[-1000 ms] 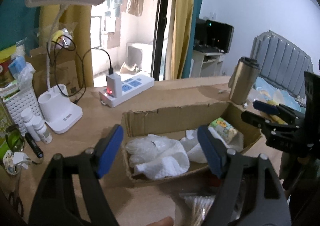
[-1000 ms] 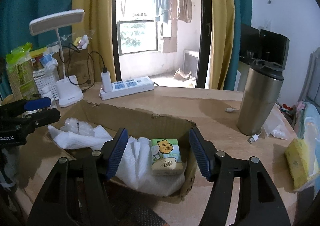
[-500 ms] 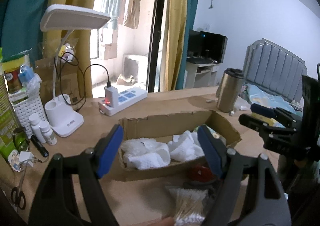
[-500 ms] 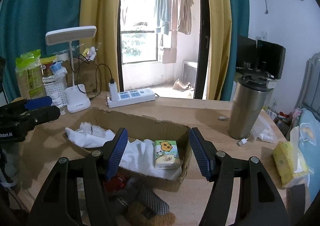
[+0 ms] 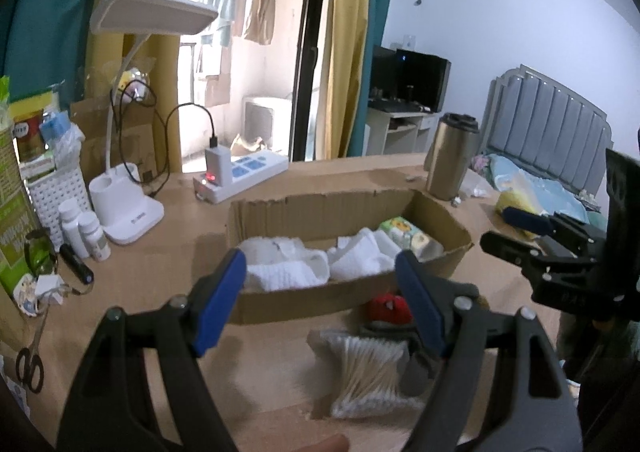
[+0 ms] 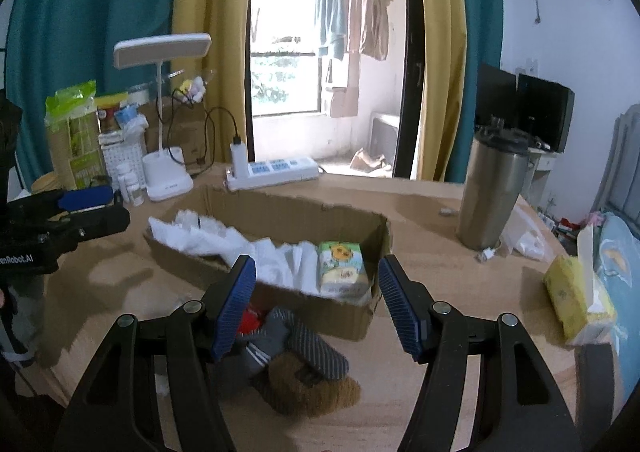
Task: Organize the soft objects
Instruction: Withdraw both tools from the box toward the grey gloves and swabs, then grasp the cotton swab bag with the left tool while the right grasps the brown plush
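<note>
My right claw (image 6: 316,302) hangs open and empty over the surface (image 6: 440,252). Just ahead sits the cardboard box (image 6: 276,220) holding white towels (image 6: 224,242) and a tissue pack (image 6: 342,266); below me lies a striped sock (image 6: 308,348).

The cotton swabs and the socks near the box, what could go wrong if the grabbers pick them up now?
1. The bag of cotton swabs is a loose clear packet; the open left gripper might pinch only the plastic, so it could slip.
2. The grey socks, a red item and something brown lie heaped together; the open right gripper might lift several at once.
3. The cardboard box already holds white towels, so space looks tight.
</note>
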`<state>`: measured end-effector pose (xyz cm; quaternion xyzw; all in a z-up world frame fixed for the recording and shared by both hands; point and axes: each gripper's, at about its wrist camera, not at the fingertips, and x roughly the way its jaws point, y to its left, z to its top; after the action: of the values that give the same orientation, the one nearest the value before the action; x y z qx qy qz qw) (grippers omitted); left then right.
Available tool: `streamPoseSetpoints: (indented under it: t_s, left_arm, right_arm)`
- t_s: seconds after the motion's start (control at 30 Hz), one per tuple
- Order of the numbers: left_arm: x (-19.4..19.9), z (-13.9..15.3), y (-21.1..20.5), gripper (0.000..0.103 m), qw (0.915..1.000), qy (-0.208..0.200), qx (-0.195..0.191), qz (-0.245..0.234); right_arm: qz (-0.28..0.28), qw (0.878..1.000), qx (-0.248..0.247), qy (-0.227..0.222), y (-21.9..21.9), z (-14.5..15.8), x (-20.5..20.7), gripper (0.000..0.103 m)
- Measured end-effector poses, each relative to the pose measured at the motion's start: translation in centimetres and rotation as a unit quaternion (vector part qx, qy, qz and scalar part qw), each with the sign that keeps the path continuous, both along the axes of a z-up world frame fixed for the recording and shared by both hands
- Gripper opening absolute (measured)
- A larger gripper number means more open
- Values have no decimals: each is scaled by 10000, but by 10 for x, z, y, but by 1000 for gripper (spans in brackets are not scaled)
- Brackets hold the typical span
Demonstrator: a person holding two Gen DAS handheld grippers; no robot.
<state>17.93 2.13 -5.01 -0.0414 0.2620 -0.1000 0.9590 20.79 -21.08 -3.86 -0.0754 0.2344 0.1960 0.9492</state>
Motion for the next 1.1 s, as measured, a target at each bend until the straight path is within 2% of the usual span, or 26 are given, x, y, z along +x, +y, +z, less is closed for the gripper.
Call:
streamPoseSetpoints:
  t_s: [0.73,0.87,1.0,1.1]
  left_arm:
    - [-1,-37,2,78,9986,518,-71,41]
    - [1,-46,-2,78,9978,669,37,12]
    - [3,-61,-10,78,9957,869,307,6]
    - [3,-68,-14,78,9946,987,304,-90]
  right_arm:
    - [-79,9947,43,1022,-8,-62,1,67]
    - [-23,9929,11,1191,-3,-70,6,67]
    - [-40,9920,70,1258,-5,-70,9,67]
    - [-81,9905,105,1372,-7,-72,12,67]
